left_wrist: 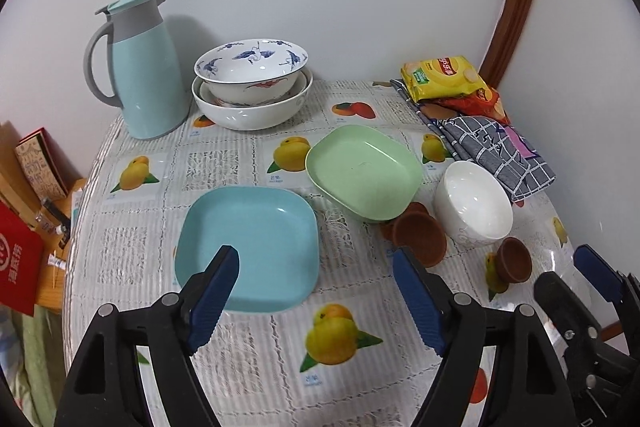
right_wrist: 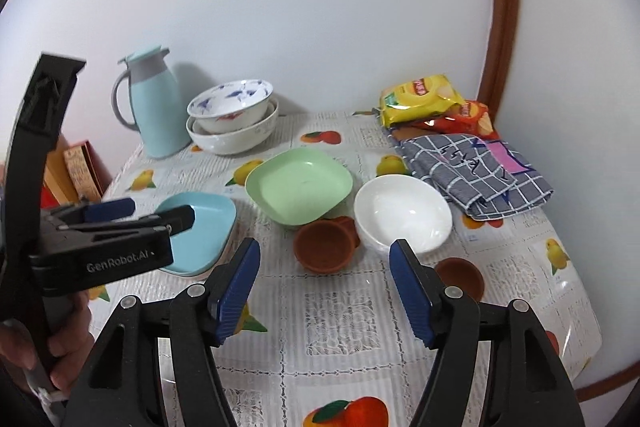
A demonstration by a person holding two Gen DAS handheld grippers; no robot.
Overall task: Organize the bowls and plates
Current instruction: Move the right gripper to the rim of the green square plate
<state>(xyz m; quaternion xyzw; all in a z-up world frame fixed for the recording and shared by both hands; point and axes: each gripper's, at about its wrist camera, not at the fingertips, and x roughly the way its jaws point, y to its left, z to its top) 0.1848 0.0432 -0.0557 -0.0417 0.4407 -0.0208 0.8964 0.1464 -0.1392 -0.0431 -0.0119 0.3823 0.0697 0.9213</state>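
Observation:
A light blue square plate (left_wrist: 248, 247) lies on the table near me, and a green square plate (left_wrist: 364, 171) sits behind it, its near edge over small brown dishes (left_wrist: 420, 239). To the right of these stands a white bowl (left_wrist: 474, 205), with another brown dish (left_wrist: 514, 261) in front of it. Patterned bowls (left_wrist: 252, 83) are stacked at the back. My left gripper (left_wrist: 314, 259) hovers open over the blue plate's near edge, holding nothing. My right gripper (right_wrist: 326, 251) is open and empty above the brown dishes (right_wrist: 324, 247) and white bowl (right_wrist: 402, 213).
A pale blue thermos jug (left_wrist: 140, 67) stands back left beside the stacked bowls. Snack bags (left_wrist: 444, 77) and a checked cloth (left_wrist: 492, 147) lie at the back right. The fruit-print tablecloth (left_wrist: 336, 339) drops off at the left edge, where boxes (left_wrist: 24, 251) stand. A hand (right_wrist: 68, 347) holds the left gripper.

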